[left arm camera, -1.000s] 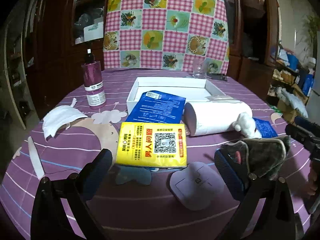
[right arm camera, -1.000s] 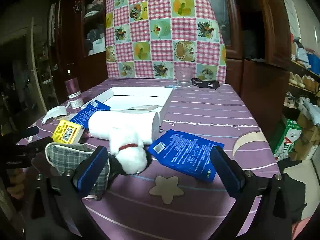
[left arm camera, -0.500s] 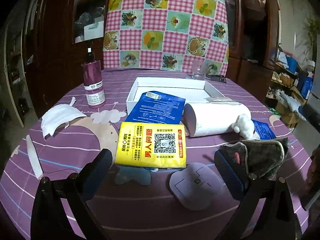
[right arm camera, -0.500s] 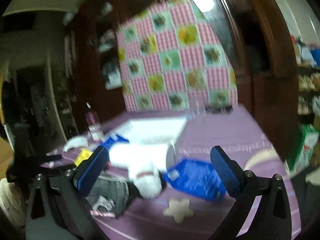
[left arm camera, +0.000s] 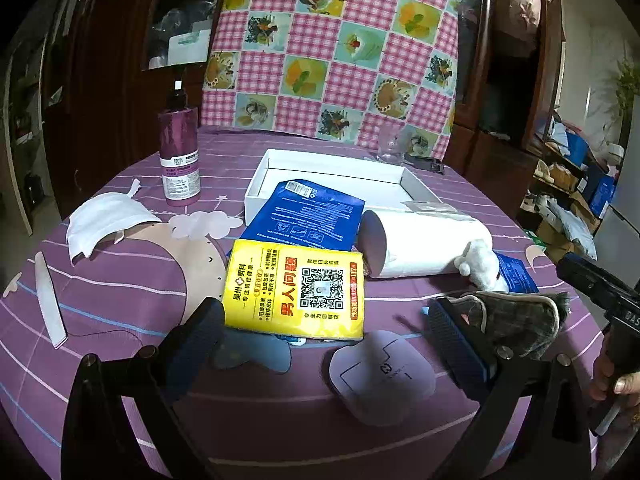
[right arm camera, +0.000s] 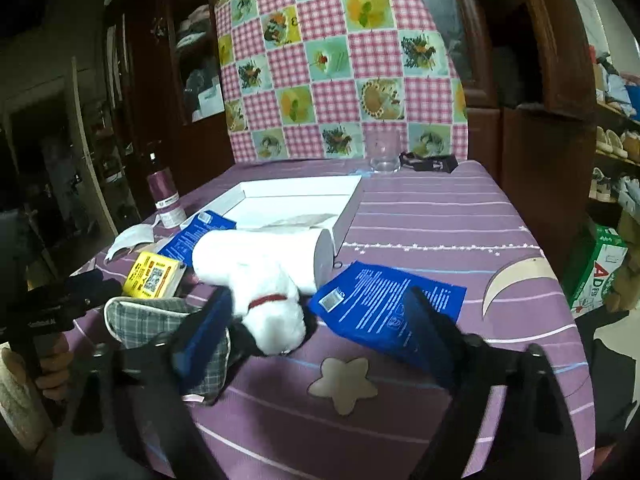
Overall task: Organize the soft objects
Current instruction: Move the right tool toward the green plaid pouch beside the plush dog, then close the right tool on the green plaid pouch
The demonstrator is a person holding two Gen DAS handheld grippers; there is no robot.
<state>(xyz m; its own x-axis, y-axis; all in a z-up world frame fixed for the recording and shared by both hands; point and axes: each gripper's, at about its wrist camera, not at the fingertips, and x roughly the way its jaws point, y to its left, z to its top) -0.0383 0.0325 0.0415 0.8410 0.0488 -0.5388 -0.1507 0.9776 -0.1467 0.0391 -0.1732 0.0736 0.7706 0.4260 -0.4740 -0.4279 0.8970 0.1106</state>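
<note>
Left wrist view, left to right: white face mask (left arm camera: 105, 218), purple spray bottle (left arm camera: 179, 156), yellow tissue pack (left arm camera: 296, 289) lying on a blue pouch (left arm camera: 310, 216), white paper roll (left arm camera: 420, 243), white plush toy (left arm camera: 482, 266), plaid slipper (left arm camera: 516, 320). White tray (left arm camera: 340, 168) sits behind them, almost bare. Left gripper (left arm camera: 326, 344) hangs low over the purple surface (left arm camera: 120, 292), jaws wide, nothing between them; yellow pack just ahead.

Right wrist view: right gripper (right arm camera: 320, 338) has jaws open but just been closing, nothing pinched yet. Plush toy (right arm camera: 268, 300) lies ahead of the gap, nearer the left finger, resting against the roll (right arm camera: 260, 254) and touching the slipper (right arm camera: 160, 322). Second blue pouch (right arm camera: 394, 308) lies right of it, under the right finger.

Step, my read: approach to the first pick, probably the plush. Nothing soft looks sorted into the tray (right arm camera: 296, 196) yet, so early in the task.

Next move needs: shift left and forward so the toy's body centres between the jaws, then close gently; it will squash.

In the way: slipper edge at the left finger could get pinched too; roll may shift when the toy lifts. Drinking glass (right arm camera: 384, 152) and a dark strap (right arm camera: 430, 162) at the far edge are clear of the path.
</note>
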